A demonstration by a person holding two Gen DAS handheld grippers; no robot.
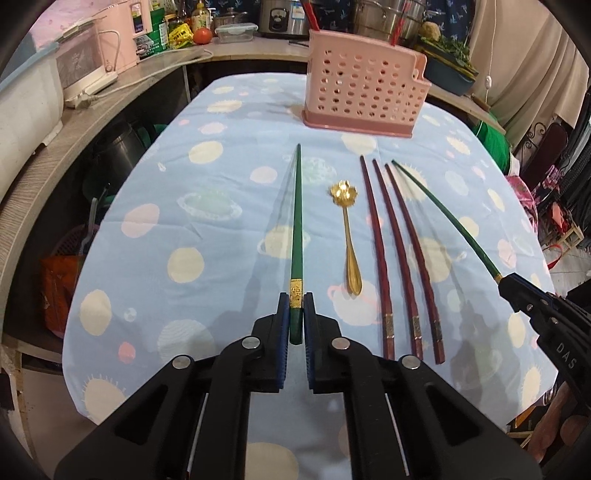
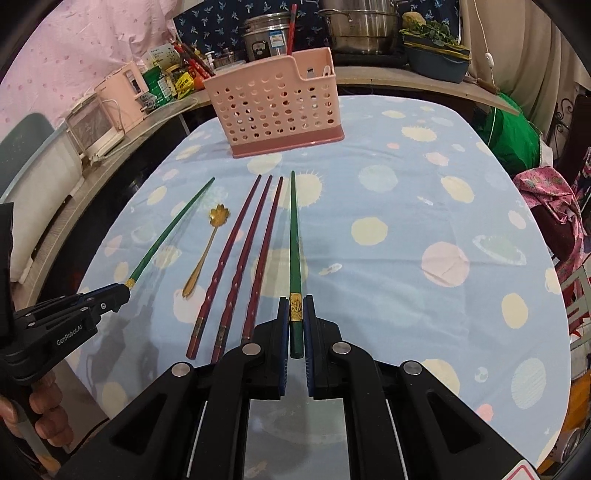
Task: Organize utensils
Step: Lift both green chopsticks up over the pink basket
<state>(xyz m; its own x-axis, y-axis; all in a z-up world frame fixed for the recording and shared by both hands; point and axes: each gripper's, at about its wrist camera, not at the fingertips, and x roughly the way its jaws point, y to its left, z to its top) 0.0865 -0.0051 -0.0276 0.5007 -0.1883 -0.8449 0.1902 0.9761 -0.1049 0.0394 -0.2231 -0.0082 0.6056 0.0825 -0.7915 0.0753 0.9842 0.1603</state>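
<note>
A pale blue cloth printed with cream and pink planets [image 1: 229, 258] covered the counter. Behind it ran a curved grey shelf [image 1: 122, 92] that carried a pink-and-white boxy appliance [image 1: 110, 40], green printed cartons [image 1: 155, 33], a red tomato [image 1: 202, 36] and a clear lidded plastic box [image 1: 236, 31]. Farther along stood a steel rice cooker [image 2: 264, 37], a large steel stockpot [image 2: 360, 27] and a dark blue trough of green leafy plants [image 2: 436, 62]. A bright green bag [image 2: 513, 136] lay beside crumpled pink patterned fabric [image 2: 546, 199].
</note>
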